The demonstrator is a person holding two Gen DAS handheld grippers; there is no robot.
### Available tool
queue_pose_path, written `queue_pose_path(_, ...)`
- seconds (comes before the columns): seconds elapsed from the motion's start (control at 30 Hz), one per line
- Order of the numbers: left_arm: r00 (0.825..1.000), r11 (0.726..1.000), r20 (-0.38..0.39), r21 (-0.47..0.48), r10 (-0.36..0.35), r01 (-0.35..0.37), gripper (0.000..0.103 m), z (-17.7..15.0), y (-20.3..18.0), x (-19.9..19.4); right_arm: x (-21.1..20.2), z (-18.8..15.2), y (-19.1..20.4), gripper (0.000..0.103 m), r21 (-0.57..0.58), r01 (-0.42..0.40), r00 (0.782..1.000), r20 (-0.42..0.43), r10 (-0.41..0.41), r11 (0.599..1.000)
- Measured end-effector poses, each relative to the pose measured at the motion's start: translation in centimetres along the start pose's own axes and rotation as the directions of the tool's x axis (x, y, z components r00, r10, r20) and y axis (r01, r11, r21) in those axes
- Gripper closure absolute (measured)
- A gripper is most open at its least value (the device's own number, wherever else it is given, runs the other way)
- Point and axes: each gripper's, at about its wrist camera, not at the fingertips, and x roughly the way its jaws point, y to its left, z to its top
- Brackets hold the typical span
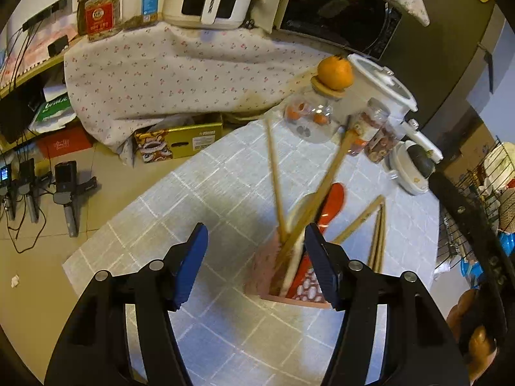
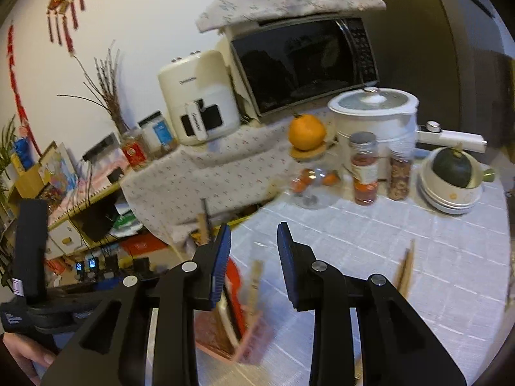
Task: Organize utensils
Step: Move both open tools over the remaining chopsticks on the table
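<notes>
Two chopsticks (image 1: 276, 177), a pale spoon (image 1: 297, 215) and a red spoon (image 1: 333, 202) already stand in the pink holder (image 1: 257, 267), left view; left claw (image 1: 256, 262) gapes empty, right pad beside the holder; loose chopsticks (image 1: 375, 228) remain on the surface (image 1: 193, 199).
Right view, blurred: right claw (image 2: 254, 257) parted, apparently empty, above holder (image 2: 209, 331); strays (image 2: 406, 268) lie apart.
</notes>
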Motion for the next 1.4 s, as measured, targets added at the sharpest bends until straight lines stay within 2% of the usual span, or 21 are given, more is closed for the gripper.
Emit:
queue_pose_path(0.1,0.999,0.999,0.045,0.038,-0.012,0.01,0.041,-0.1,-1.8,-1.5,-0.5,0.6,-2.4,0.066,0.015,0.037,0.994,-0.099,-0.035,0.999)
queue_pose_path(0.17,0.998,0.997,0.06,0.073,-0.03,0.025,0.04,-0.5,-3.4,-2.2,-0.8,0.5,-4.7,0.066,0.035,0.094,0.985,-0.152,-0.088,0.995)
queue_pose_path(0.27,0.997,0.989,0.052,0.137,-0.062,0.054,0.039,-1.5,-6.3,-2.6,-1.1,-0.2,-8.5,0.066,0.133,0.139,0.971,-0.212,-0.109,0.981)
queue_pose_path(0.4,0.996,0.976,0.004,0.204,-0.085,0.082,0.039,-3.2,-10.0,-1.7,-0.2,-2.2,-11.8,0.065,0.205,0.158,0.942,-0.324,-0.086,0.966)
queue_pose_path(0.5,0.995,0.97,-0.044,0.224,-0.085,0.093,0.039,-4.3,-12.1,-0.3,1.4,-4.3,-13.9,0.065,0.255,0.166,0.909,-0.414,-0.048,0.953)
queue_pose_path(0.6,0.994,0.964,-0.085,0.253,-0.067,0.086,0.039,-5.4,-14.0,1.4,2.8,-5.9,-15.2,0.065,0.273,0.185,0.881,-0.473,-0.036,0.944)
queue_pose_path(0.7,0.988,0.958,-0.146,0.274,-0.052,0.091,0.039,-6.2,-15.7,3.5,3.4,-6.7,-16.9,0.065,0.292,0.232,0.862,-0.503,-0.057,0.928)
queue_pose_path(0.97,0.98,0.936,-0.189,0.353,0.063,0.008,0.041,-5.8,-19.0,10.6,2.3,-6.5,-20.0,0.065,0.361,0.262,0.874,-0.482,-0.061,0.895)
queue_pose_path(1.17,0.956,0.942,-0.283,0.335,0.076,0.024,0.055,-4.5,-20.5,17.2,2.4,-6.4,-21.2,0.065,0.383,0.28,0.871,-0.488,-0.065,0.88)
queue_pose_path(1.27,0.946,0.943,-0.318,0.328,0.061,0.049,0.058,-4.2,-21.0,19.5,2.4,-6.2,-21.2,0.065,0.385,0.274,0.873,-0.484,-0.06,0.881)
queue_pose_path(1.4,0.937,0.941,-0.344,0.335,0.068,0.055,0.067,-4.0,-21.5,21.9,2.4,-6.0,-21.6,0.065,0.396,0.275,0.877,-0.477,-0.06,0.876)
